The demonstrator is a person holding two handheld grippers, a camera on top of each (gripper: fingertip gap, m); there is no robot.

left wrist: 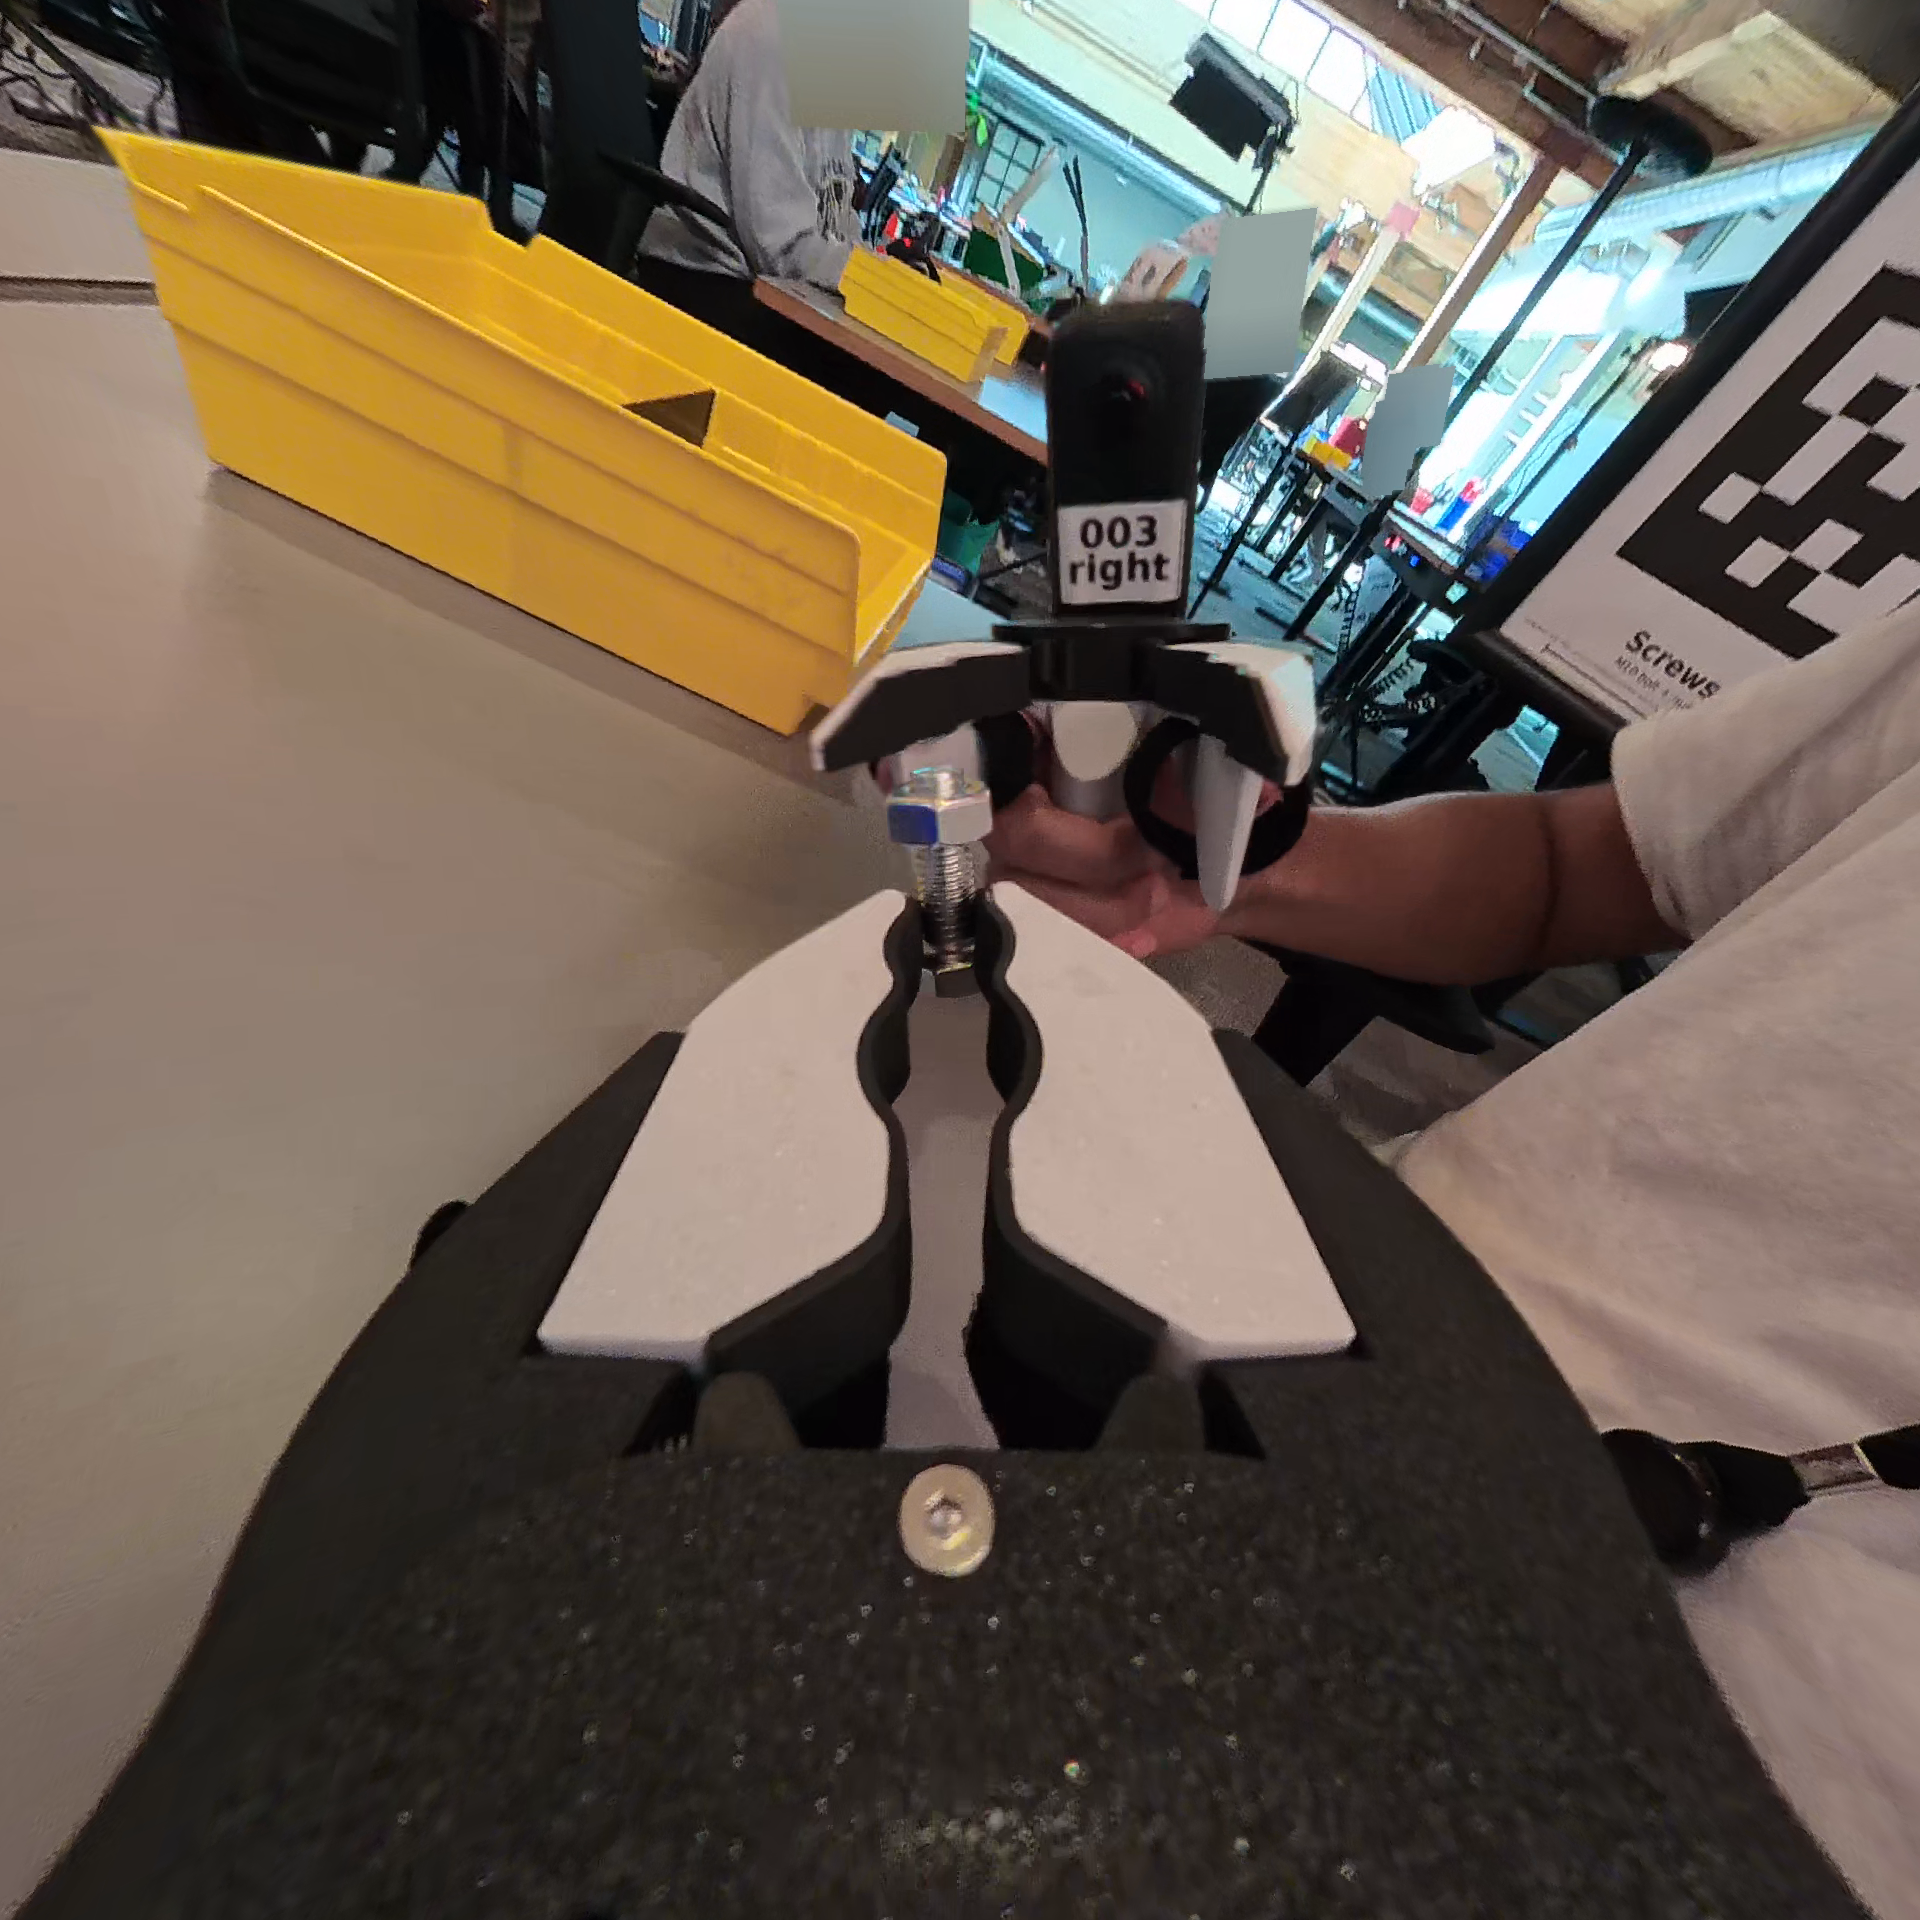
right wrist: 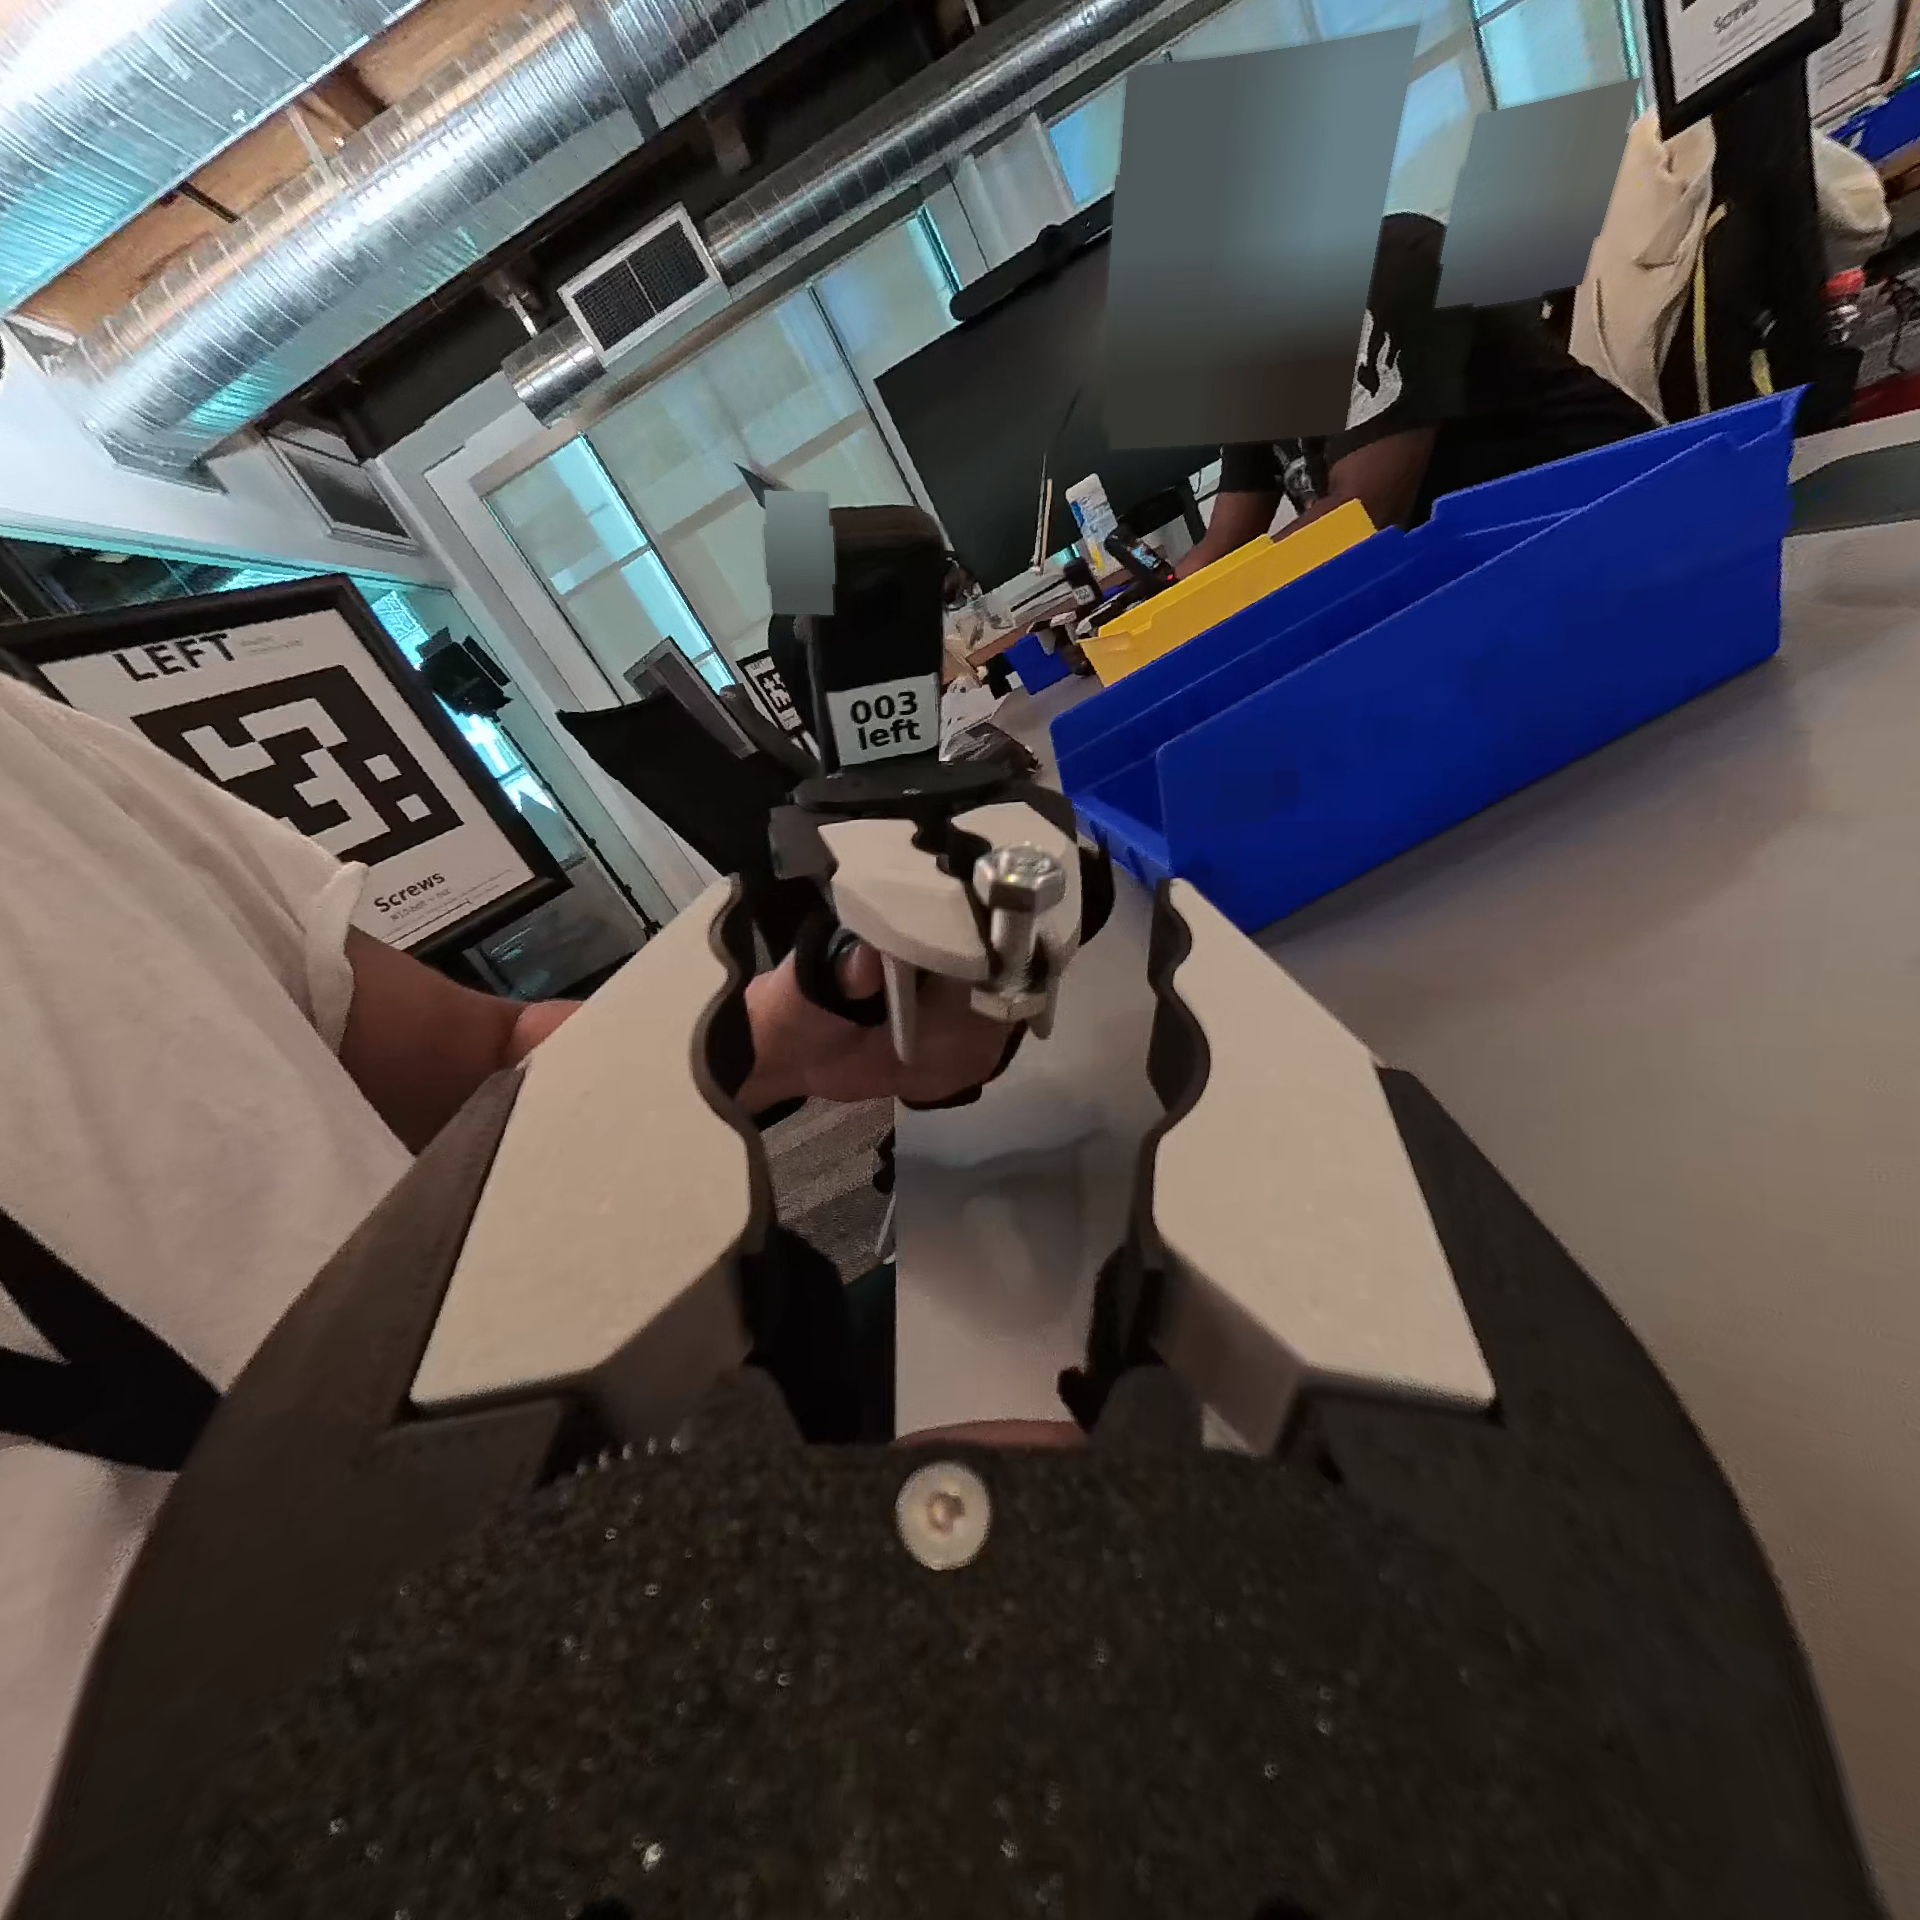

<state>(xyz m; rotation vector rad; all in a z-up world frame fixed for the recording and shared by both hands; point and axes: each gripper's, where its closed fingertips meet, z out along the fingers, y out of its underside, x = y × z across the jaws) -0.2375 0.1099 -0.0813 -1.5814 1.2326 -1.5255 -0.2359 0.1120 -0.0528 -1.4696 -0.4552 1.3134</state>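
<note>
Grey table [left wrist: 312, 935], left tongs [left wrist: 948, 925] gripping bolt [left wrist: 940, 883], right tongs [right wrist: 945, 997] open.

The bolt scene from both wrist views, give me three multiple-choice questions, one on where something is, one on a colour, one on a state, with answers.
1. Where is the silver bolt?
A. Lying in the yellow bin
B. Clamped in the left gripper's fingertips
C. Flat on the table

2. What colour is the bin nearest in the right wrist view?
A. Blue
B. Red
C. Green

3. How does the right gripper stand?
A. Shut on the nut
B. Shut with nothing in it
C. Open, fingers wide apart

Answers: B, the left gripper pinches the threaded shank, with a nut on its far end; A, the long bin on the grey table is blue; C, a wide gap shows between its fingers and nothing is pressed.
</note>
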